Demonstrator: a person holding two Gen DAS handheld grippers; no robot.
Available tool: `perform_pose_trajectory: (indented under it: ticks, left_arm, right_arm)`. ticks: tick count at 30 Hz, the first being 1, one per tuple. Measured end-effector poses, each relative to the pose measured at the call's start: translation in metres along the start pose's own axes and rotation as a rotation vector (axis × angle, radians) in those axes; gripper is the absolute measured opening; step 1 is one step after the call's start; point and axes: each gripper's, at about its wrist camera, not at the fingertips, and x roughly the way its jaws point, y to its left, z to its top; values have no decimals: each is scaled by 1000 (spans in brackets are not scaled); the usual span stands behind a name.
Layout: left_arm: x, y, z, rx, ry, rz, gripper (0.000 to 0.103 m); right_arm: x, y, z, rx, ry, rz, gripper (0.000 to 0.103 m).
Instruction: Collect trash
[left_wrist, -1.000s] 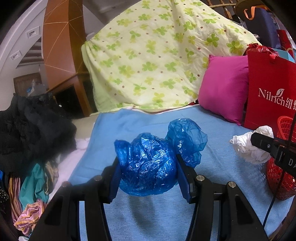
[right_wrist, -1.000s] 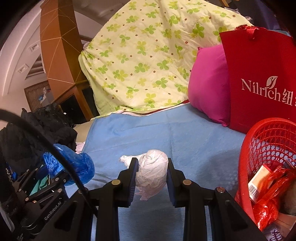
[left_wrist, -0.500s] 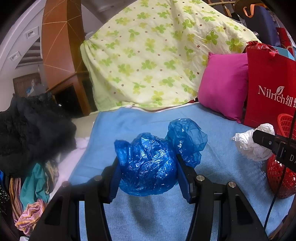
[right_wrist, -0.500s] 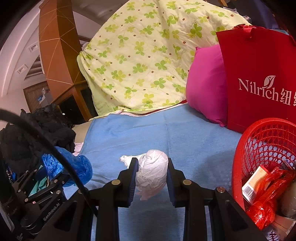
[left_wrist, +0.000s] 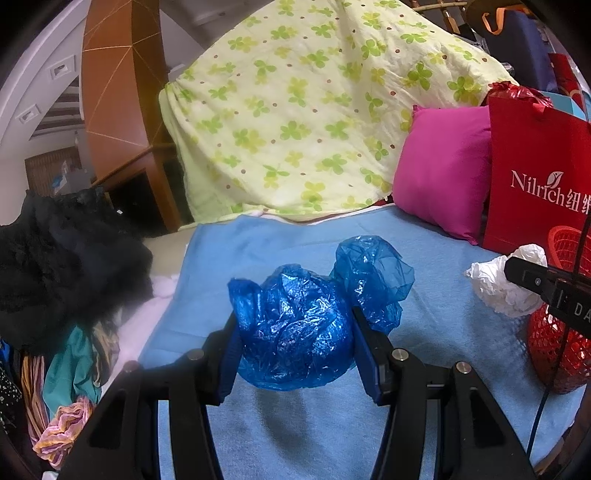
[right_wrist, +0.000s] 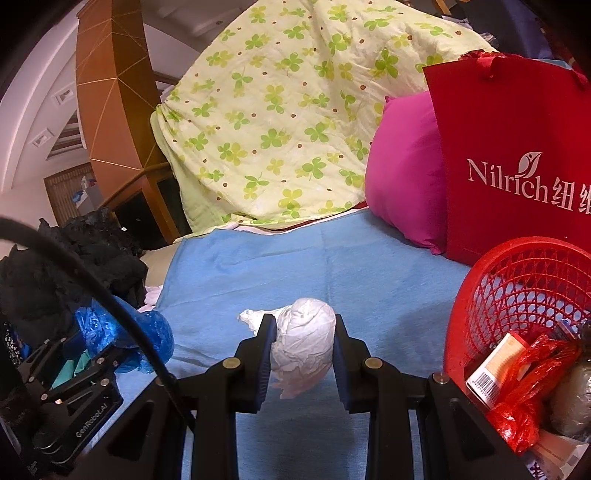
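My left gripper (left_wrist: 295, 332) is shut on a crumpled blue plastic bag (left_wrist: 295, 325), held just above the blue blanket (left_wrist: 277, 435). A loose puff of the same bag (left_wrist: 373, 273) bulges up to the right of the fingers. My right gripper (right_wrist: 303, 343) is shut on a ball of crumpled white paper (right_wrist: 303, 339); the same white paper (left_wrist: 498, 284) shows at the right of the left wrist view. A red mesh basket (right_wrist: 480, 280) stands to the right of the paper, with a small box, a red plastic bag and other trash inside.
A red Nilrich shopping bag (right_wrist: 517, 155) and a pink pillow (right_wrist: 402, 184) stand behind the basket. A clover-print quilt (left_wrist: 314, 110) is heaped at the back. Dark clothes (left_wrist: 62, 273) and coloured fabrics pile up on the left. A black cable (right_wrist: 92, 280) arcs across the left.
The right gripper with the white paper has drifted a little towards the red basket, which now looms larger in its view. The left gripper and blue bag stay put.
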Motion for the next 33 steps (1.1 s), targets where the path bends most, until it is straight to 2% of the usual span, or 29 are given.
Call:
perform_pose_trajectory:
  ticks: [9, 33]
  left_arm:
    - [2, -6, 1, 13, 28, -15, 56]
    - [-2, -6, 4, 23, 28, -38, 56]
  right_arm:
    - [-3, -1, -1, 22, -1, -3, 31]
    - [0, -1, -1, 17, 4, 2, 31]
